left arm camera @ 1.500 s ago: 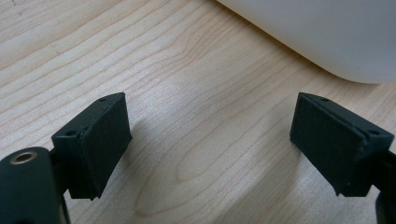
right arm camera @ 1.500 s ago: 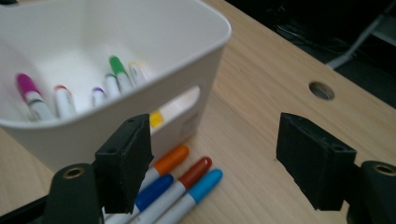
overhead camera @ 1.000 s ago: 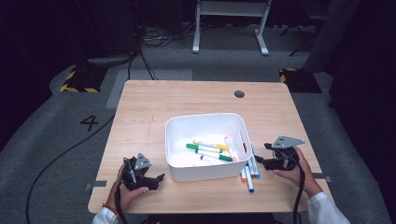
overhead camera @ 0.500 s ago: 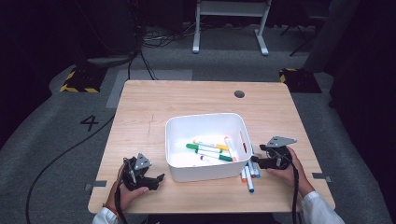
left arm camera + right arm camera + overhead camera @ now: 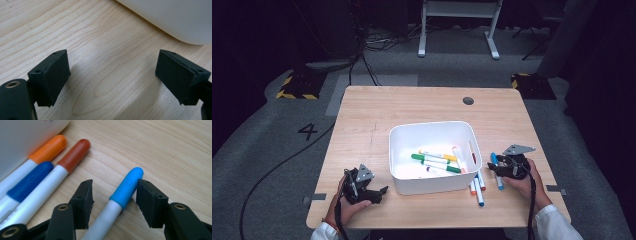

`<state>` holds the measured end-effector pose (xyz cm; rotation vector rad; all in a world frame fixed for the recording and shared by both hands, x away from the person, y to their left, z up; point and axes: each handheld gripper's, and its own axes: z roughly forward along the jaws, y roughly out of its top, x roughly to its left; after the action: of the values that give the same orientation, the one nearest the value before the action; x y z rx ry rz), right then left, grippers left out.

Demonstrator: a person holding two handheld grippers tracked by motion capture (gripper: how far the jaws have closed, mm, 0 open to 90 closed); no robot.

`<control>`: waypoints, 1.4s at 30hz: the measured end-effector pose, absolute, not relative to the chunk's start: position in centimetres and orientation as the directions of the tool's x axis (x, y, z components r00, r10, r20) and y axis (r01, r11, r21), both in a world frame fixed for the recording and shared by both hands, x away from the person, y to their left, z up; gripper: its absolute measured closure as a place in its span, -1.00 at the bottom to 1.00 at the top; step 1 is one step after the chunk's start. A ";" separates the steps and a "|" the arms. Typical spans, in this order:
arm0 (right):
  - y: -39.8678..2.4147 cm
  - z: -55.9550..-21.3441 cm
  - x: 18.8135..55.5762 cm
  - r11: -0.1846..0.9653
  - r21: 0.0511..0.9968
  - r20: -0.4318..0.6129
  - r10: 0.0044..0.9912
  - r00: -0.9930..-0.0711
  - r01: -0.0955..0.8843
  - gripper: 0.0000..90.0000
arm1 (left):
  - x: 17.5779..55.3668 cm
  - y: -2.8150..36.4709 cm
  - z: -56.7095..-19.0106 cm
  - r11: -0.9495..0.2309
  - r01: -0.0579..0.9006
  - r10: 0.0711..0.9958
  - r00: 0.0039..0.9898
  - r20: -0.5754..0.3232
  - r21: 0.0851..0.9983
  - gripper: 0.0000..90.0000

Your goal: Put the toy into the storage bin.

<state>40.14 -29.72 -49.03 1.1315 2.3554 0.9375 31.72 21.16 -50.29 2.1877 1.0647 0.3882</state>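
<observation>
A light-blue-capped marker [image 5: 126, 187] [image 5: 495, 162] lies on the wooden table [image 5: 422, 105], right of a white bin [image 5: 432, 125]. My right gripper [image 5: 115, 187] [image 5: 492, 169] is low over it, and its jaws have just been closing, with the blue cap between them. The right pad [image 5: 147, 197] is at the cap; a gap remains on the left side. Near the table's front left my left gripper [image 5: 379, 192] [image 5: 112, 72] rests open over bare wood, nothing between its pads.
The bin holds several markers, among them a green one [image 5: 429, 159]. Three more lie against its right wall: orange cap [image 5: 48, 148], red-brown cap [image 5: 75, 155], dark blue cap [image 5: 30, 181]. The bin wall [image 5: 170, 17] is just ahead of the left gripper.
My right gripper has come down and left toward the bin, onto the light blue marker, and its jaws have narrowed. The left hand has kept still.
</observation>
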 end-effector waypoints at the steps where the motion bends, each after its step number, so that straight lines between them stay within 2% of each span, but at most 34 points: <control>1: -29.8 -49.1 40.3 0.455 0.698 -0.037 0.794 -0.606 0.553 0.15 | 31.7 21.2 -50.3 -0.447 0.584 0.782 0.623 -0.022 0.678 -0.72; 10: -30.7 -49.3 40.8 0.389 0.719 -0.019 0.840 -0.543 0.577 0.64 | 31.7 21.2 -50.3 -0.446 0.583 0.781 0.624 -0.023 0.679 -0.72; 18: -31.6 -49.2 40.6 0.371 0.740 0.009 0.829 -0.560 0.561 0.65 | 31.7 21.2 -50.3 -0.447 0.584 0.782 0.623 -0.022 0.678 -0.72; 23: -32.3 -47.2 40.0 0.342 0.796 0.039 0.794 -0.606 0.499 0.65 | 31.7 21.2 -50.3 -0.447 0.584 0.781 0.624 -0.022 0.678 -0.72; 33: -31.9 -41.7 38.3 0.271 0.899 0.039 0.735 -0.677 0.345 0.65 | 31.7 21.2 -50.3 -0.447 0.584 0.781 0.624 -0.022 0.678 -0.72; 42: -28.5 -35.6 37.6 0.317 0.922 -0.029 0.628 -0.778 0.222 0.65 | 31.7 21.2 -50.3 -0.447 0.584 0.782 0.623 -0.022 0.678 -0.72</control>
<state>37.63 -28.47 -35.58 0.7561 2.2063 1.4524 31.71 21.16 -50.30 2.1873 1.0649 0.3888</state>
